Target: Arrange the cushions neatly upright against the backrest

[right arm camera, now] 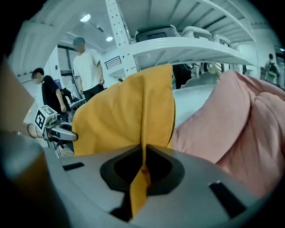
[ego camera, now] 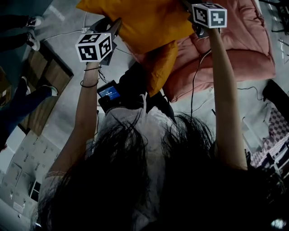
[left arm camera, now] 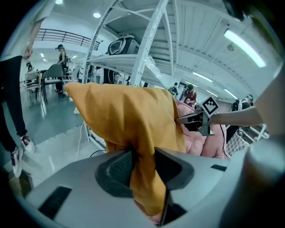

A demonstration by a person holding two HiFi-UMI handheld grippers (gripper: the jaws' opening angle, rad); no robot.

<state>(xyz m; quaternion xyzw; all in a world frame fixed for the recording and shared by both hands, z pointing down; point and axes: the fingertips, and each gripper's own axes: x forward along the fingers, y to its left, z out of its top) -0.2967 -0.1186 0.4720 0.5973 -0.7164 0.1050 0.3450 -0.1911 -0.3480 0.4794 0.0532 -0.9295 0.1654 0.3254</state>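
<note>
An orange cushion (ego camera: 144,22) hangs in the air between my two grippers, above the pink sofa (ego camera: 239,45). My left gripper (ego camera: 114,28) is shut on the cushion's left corner; in the left gripper view the orange cloth (left arm camera: 124,116) is bunched between the jaws of the left gripper (left arm camera: 142,162). At the cushion's right edge my right gripper (ego camera: 188,6) is shut, with a thin fold of the cushion (right arm camera: 122,118) pinched in the right gripper (right arm camera: 143,167). Pink padding (right arm camera: 231,124) lies just behind and to the right of the cushion.
A white metal rack (left arm camera: 133,58) with shelves stands behind the sofa. People (right arm camera: 87,67) stand further back in the hall. Cables (ego camera: 196,76) trail over the floor, and a device with a blue screen (ego camera: 109,92) hangs at my chest. A wooden cabinet (ego camera: 45,81) stands at the left.
</note>
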